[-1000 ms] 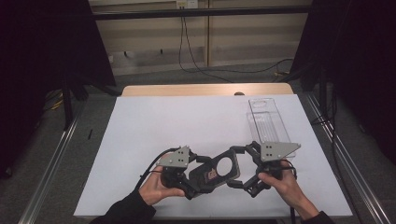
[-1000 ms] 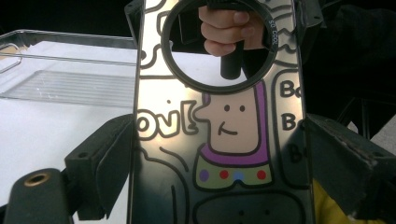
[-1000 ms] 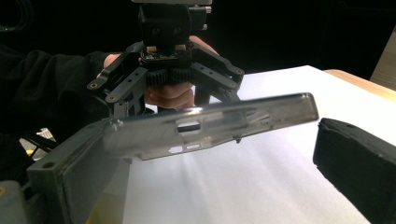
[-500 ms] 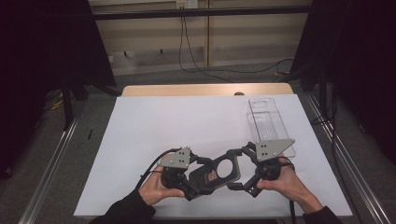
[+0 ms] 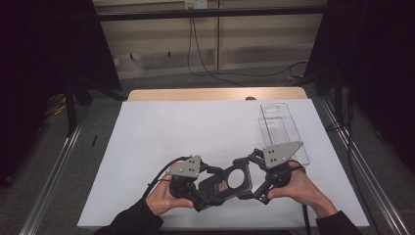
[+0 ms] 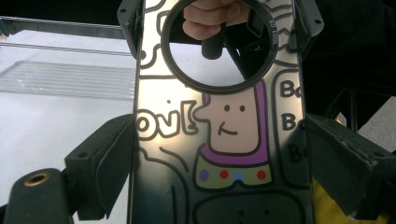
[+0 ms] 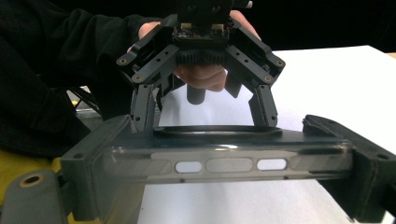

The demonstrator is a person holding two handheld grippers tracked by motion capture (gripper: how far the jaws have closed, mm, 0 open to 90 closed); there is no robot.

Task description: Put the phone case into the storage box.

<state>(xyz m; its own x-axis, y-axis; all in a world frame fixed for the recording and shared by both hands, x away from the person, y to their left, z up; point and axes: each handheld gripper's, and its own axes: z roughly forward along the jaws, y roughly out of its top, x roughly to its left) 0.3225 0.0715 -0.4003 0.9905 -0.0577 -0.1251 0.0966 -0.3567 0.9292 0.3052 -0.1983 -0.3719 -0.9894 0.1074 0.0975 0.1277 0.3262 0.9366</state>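
Observation:
A dark phone case [image 5: 222, 183] with a round hole and a cartoon drawing hangs just above the table's near edge, between both grippers. In the left gripper view the case [image 6: 224, 140] runs away from the camera. My left gripper [image 6: 219, 154] is shut on its two long sides. In the right gripper view the case [image 7: 224, 163] is edge-on, with three slots in its end wall. My right gripper [image 7: 224, 165] is shut across that end. In the high view my left gripper [image 5: 208, 188] comes in from the left and my right gripper [image 5: 249, 178] from the right.
A white sheet [image 5: 195, 127] covers the table. A clear plastic tray [image 5: 281, 129] lies at the right, just beyond the right hand. Metal rails [image 5: 58, 166] run along both sides of the table, and cables lie on the floor behind it.
The right hand has shifted very slightly. Both grippers keep their hold on the case.

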